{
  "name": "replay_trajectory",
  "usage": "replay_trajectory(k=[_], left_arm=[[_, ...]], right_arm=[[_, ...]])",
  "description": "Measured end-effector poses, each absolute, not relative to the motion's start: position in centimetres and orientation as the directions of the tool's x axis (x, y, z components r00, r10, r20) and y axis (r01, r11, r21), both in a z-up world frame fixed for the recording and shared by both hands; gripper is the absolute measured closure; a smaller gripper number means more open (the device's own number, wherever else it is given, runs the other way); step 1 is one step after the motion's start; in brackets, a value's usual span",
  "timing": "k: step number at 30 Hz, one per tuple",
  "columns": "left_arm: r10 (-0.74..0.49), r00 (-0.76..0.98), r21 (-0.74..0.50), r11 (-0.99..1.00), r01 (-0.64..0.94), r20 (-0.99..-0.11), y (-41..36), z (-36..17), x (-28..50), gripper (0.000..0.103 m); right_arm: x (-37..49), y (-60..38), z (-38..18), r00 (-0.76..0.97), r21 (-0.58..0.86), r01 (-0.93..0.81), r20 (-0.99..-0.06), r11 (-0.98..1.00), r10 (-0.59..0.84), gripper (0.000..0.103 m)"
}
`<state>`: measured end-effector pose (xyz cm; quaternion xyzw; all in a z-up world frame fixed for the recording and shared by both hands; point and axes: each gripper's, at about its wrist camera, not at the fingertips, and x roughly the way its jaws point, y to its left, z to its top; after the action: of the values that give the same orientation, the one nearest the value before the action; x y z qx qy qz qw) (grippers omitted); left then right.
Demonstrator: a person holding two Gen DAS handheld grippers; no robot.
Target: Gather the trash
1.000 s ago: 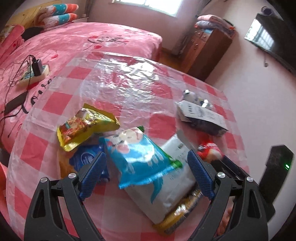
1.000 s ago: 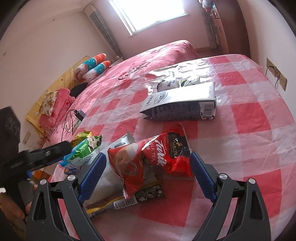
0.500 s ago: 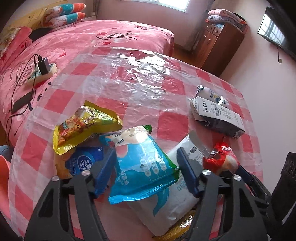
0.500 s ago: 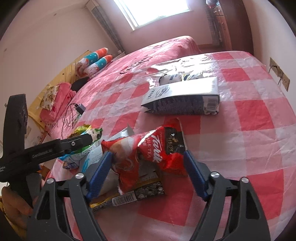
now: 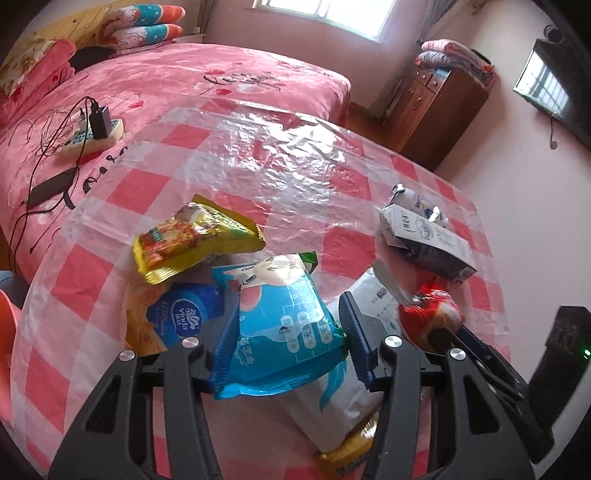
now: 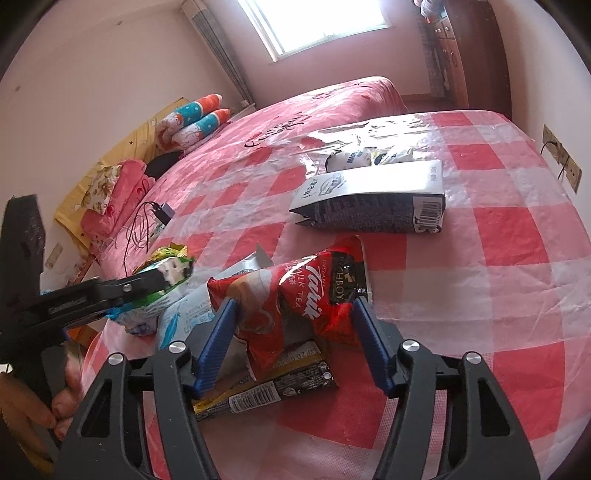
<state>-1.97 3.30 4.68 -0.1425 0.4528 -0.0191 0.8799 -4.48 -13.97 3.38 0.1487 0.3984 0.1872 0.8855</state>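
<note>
My left gripper (image 5: 286,338) has just been closing, now pinching the blue packet (image 5: 280,328); my right gripper (image 6: 295,343) has just been closing around the red milk-tea sachet (image 6: 295,291), contact unclear; the white bag (image 5: 347,376) lies half buried at lower centre

Both grippers narrowed around their packets

Left gripper (image 5: 282,343): jaws have just been closing, pads now against the blue packet (image 5: 284,332); right gripper (image 6: 295,341): jaws have just been closing, pads now touching the red milk tea packet (image 6: 295,295).

Bright daylight from the window (image 6: 325,26), glare on plastic tablecloth (image 5: 280,155), fisheye-curved dark edges.
</note>
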Motion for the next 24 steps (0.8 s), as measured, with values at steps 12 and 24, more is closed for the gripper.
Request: replay_trajectory(k=[12,24], left_arm=[[-0.235,0.633,-0.314,0.949,-0.014,-0.738,4.7,6.7,-5.3,0.049],[-0.305,0.630,-0.372,0.928,0.028,-0.715,7.8,6.1,-7.6,0.049]], right_arm=[[-5.0,-13.8,3.9,0.607,0.433,-0.266,-0.619,0.861,0.499,0.055],[-6.1,-12.1,4.8,0.569,0.439,-0.413,-0.559,0.798,0.603,0.030]])
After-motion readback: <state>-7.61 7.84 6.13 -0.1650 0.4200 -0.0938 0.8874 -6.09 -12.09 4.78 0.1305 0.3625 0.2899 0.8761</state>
